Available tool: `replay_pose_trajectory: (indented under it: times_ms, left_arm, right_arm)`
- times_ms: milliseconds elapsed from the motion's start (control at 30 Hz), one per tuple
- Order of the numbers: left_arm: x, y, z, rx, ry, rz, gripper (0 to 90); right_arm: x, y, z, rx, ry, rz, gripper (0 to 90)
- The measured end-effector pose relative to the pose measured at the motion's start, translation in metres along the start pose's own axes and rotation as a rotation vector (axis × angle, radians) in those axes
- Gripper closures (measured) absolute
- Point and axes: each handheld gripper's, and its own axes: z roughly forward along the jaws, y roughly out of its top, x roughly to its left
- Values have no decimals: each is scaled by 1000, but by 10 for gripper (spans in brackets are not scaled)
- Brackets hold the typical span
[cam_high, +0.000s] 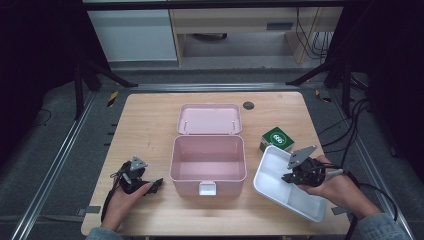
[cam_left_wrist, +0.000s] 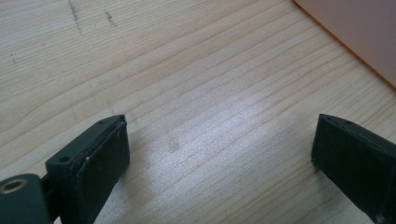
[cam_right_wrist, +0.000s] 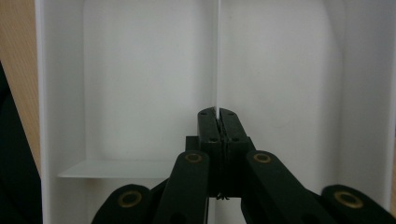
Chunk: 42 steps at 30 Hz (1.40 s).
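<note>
**Right claw pinching tray divider, left claw spread over bare table**

Right gripper (cam_high: 292, 176): my jaws are pressed together on the thin centre divider of the white tray (cam_high: 272, 172). In the right gripper view the gripper (cam_right_wrist: 218, 114) has the divider wall running straight up from between the tips, one tray (cam_right_wrist: 140, 70) compartment on each side, and a short cross wall at lower left. Tray sits at the near right of the table (cam_high: 145, 125), angled, its near right end close to the table edge. My right hand (cam_high: 332, 187) is over the tray's near half.

Left gripper (cam_high: 156, 185): jaws spread wide, nothing between them. In the left gripper view the gripper (cam_left_wrist: 219, 149) shows bare wood grain of the table (cam_left_wrist: 187, 70) in the gap. It's low over the near left of the table, pointing right toward the pink box (cam_high: 207, 157). A pink edge of the box (cam_left_wrist: 355, 32) sits at the top right of that view, apart from the jaws. Left hand (cam_high: 122, 200) is at the near edge.

Pink box: centre of the table, lid (cam_high: 210, 119) swung open to the far side, inside looks empty, white latch (cam_high: 207, 188) on the near wall.

Small green box (cam_high: 277, 138) with a round white label: just beyond the tray's far end, right of the pink box. Can't tell if it touches the tray.

Dark round spot (cam_high: 248, 105) at the table's far edge.
</note>
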Motion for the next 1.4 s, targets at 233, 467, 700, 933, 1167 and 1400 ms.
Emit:
replay_pose_trajectory:
  times_ms: [233,467,700,933,1167,1400]
  left_arm:
    - [0,0,0,-1,0,1,35]
    - [0,0,0,-1,-1,1,35]
    - [0,0,0,-1,-1,2,35]
    - [0,0,0,-2,-1,1,35]
    - [0,0,0,-2,-1,2,35]
    - [0,0,0,-2,-3,4,35]
  right_arm:
    - [4,-7,23,40,29,-2,900]
    - [1,-12,39,68,43,0,900]
    - [-2,-20,45,44,45,33,846]
    - [-17,-10,19,-130,-34,193,521]
    - [-34,-1,11,-172,-158,296,299]
    - [-52,12,16,-171,-240,401,105]
